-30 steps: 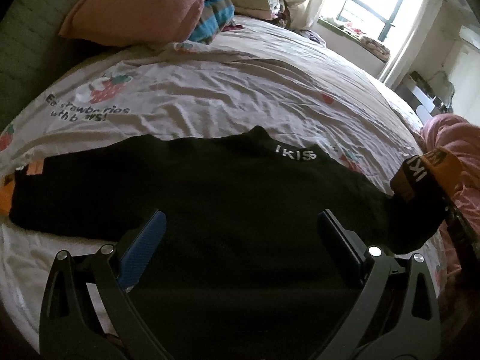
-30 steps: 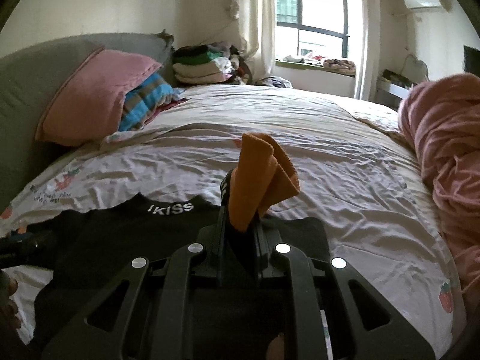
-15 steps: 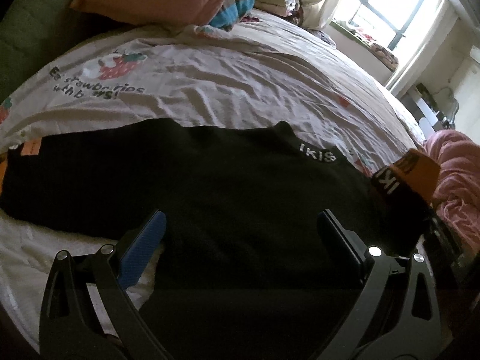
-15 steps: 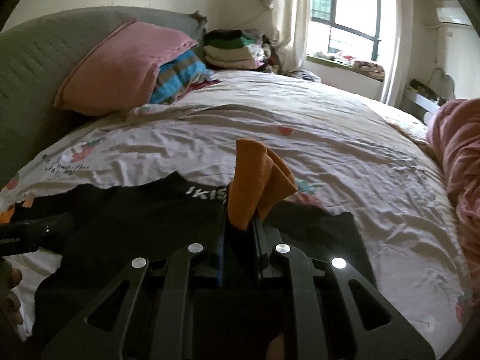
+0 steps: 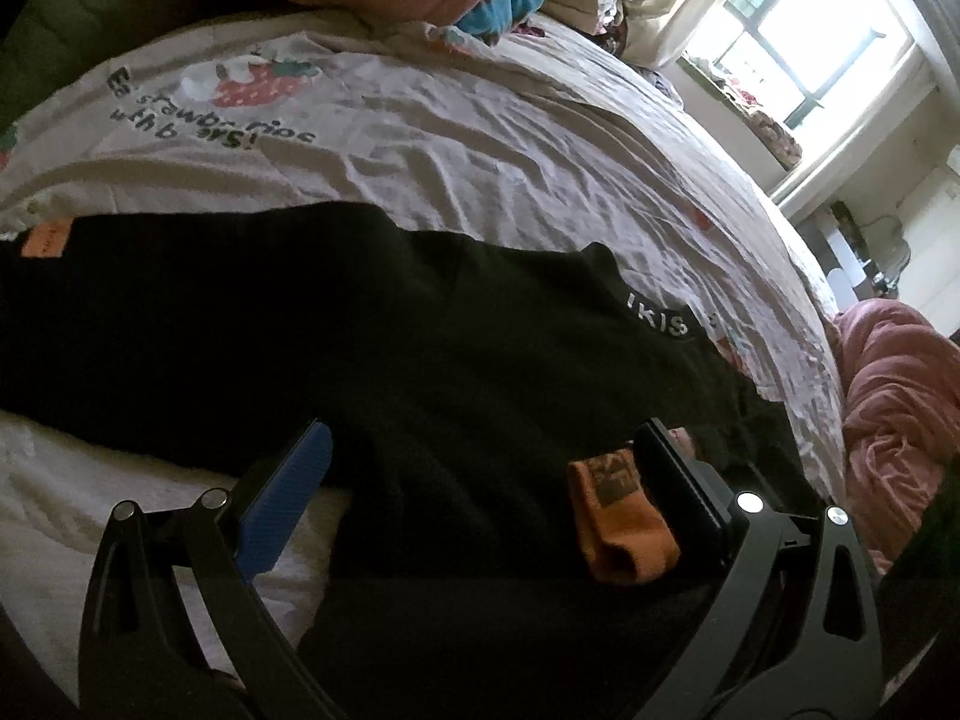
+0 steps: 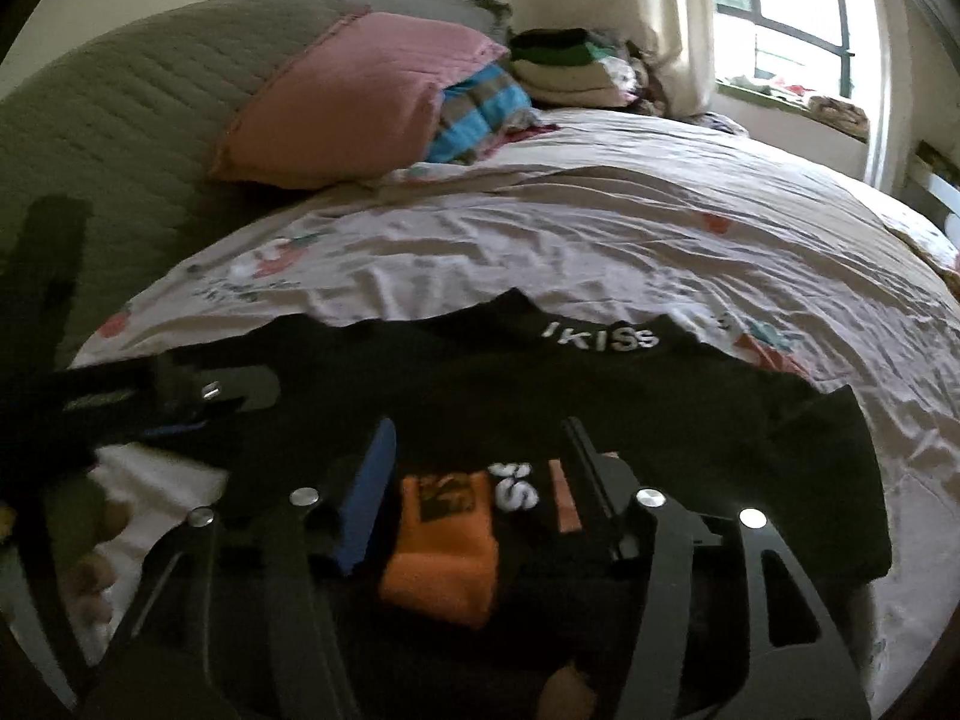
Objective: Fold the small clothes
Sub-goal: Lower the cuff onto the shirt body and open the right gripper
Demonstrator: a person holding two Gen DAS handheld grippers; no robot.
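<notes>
While right gripper [image 6: 480, 456] opens, orange cuff [image 6: 444, 546] lies free (on black top [image 6: 660, 396]).

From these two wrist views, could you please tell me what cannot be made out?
- Black top's hem: both views, hidden behind the gripper frames.
- Its far sleeve end: left wrist view, cut off by the edge.
- Orange cuff: right wrist view, blurred; contact with the opening jaws unclear.

Bedding and clutter at the bed's head
A pink pillow [image 6: 354, 102] leans on the green headboard [image 6: 132, 120]; folded laundry [image 6: 564, 69] sits beside the window [image 6: 792, 6].
</notes>
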